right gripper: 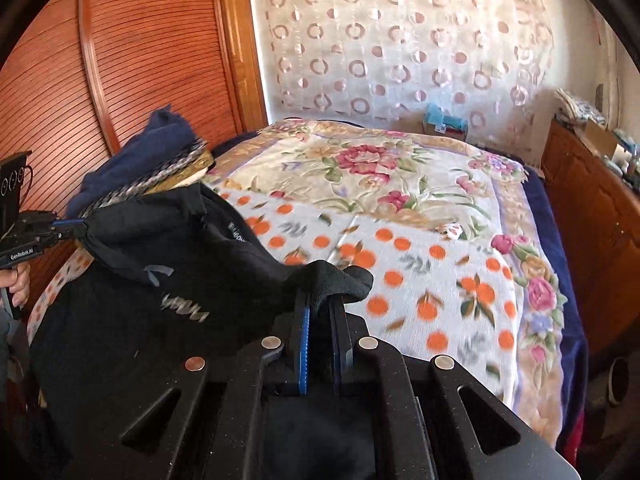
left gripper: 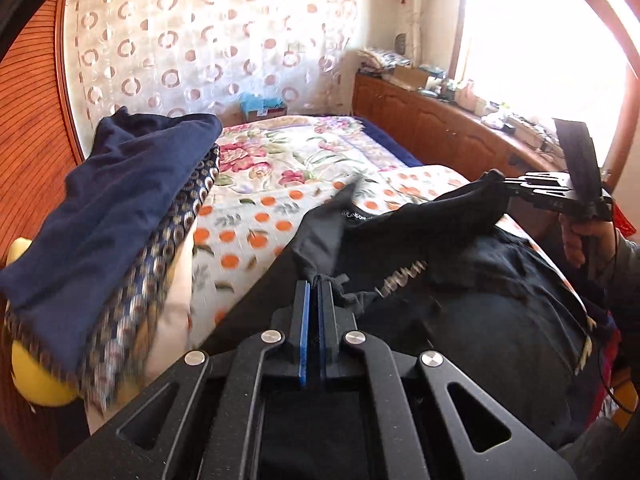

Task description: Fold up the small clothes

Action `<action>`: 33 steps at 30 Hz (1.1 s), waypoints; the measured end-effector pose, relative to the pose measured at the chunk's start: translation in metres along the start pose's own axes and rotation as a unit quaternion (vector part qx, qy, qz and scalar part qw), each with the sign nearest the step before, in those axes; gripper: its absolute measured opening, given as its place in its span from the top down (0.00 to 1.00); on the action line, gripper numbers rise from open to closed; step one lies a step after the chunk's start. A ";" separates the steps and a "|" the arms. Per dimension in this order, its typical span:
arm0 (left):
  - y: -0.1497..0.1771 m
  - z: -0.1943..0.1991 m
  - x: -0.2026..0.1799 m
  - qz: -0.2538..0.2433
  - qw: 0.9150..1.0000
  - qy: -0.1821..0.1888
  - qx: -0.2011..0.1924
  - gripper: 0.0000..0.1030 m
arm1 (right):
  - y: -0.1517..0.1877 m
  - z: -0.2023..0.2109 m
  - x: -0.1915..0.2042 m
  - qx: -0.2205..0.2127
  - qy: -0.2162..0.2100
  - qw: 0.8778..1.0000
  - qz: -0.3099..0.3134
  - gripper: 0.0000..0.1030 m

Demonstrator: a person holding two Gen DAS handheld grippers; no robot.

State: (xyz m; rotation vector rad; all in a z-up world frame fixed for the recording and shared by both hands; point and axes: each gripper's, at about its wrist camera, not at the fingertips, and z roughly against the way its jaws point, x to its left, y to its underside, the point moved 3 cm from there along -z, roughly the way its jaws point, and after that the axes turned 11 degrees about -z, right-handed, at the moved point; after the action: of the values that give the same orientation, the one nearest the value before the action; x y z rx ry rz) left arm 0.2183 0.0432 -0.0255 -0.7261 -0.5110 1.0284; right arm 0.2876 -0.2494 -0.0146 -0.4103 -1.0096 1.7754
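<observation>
Left gripper (left gripper: 314,286): we pinch one corner of the black top (left gripper: 460,280)
Right gripper (right gripper: 320,300): pinches the other corner
Top: lifted over the bed (right gripper: 420,248), so we can fold it

We are in a home bedroom: a bed (right gripper: 420,208) with a flowered blanket ahead of the tongs, a curtain (right gripper: 400,40) behind it, a wooden wardrobe (right gripper: 140,60) left.

2 tongs (left gripper: 314,286), 1 black garment (left gripper: 460,280), 1 bed (left gripper: 304,152).
</observation>
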 end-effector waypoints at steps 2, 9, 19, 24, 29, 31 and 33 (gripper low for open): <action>0.015 0.018 -0.009 -0.001 1.000 0.000 -0.006 0.96 | 0.018 0.017 0.006 -0.002 0.000 1.000 0.006 0.92; 0.071 0.074 -0.026 0.028 0.999 -0.010 -0.024 0.96 | 0.080 0.092 0.018 -0.019 -0.001 1.000 0.015 0.92; 0.146 0.116 -0.036 0.083 0.996 0.001 -0.012 0.96 | 0.161 0.184 0.028 0.002 0.005 1.000 0.014 0.93; 0.167 0.132 -0.034 0.104 0.995 -0.007 -0.011 0.96 | 0.171 0.210 0.033 0.010 0.007 1.000 0.009 0.93; 0.171 0.160 -0.033 0.092 0.995 -0.026 -0.006 0.96 | 0.177 0.230 0.036 0.019 0.002 1.000 0.006 0.93; 0.172 0.163 -0.036 0.085 0.996 -0.024 0.000 0.96 | 0.187 0.234 0.041 0.028 -0.005 1.000 -0.002 0.93; 0.174 0.153 -0.035 0.083 0.996 -0.009 0.015 0.96 | 0.197 0.231 0.043 0.041 -0.002 0.999 -0.004 0.93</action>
State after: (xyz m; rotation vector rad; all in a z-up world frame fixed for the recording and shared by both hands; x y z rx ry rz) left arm -0.0035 0.1131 -0.0561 -0.7427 -0.4557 1.1972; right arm -0.0043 -0.3409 -0.0254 -0.3510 -0.9367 1.8037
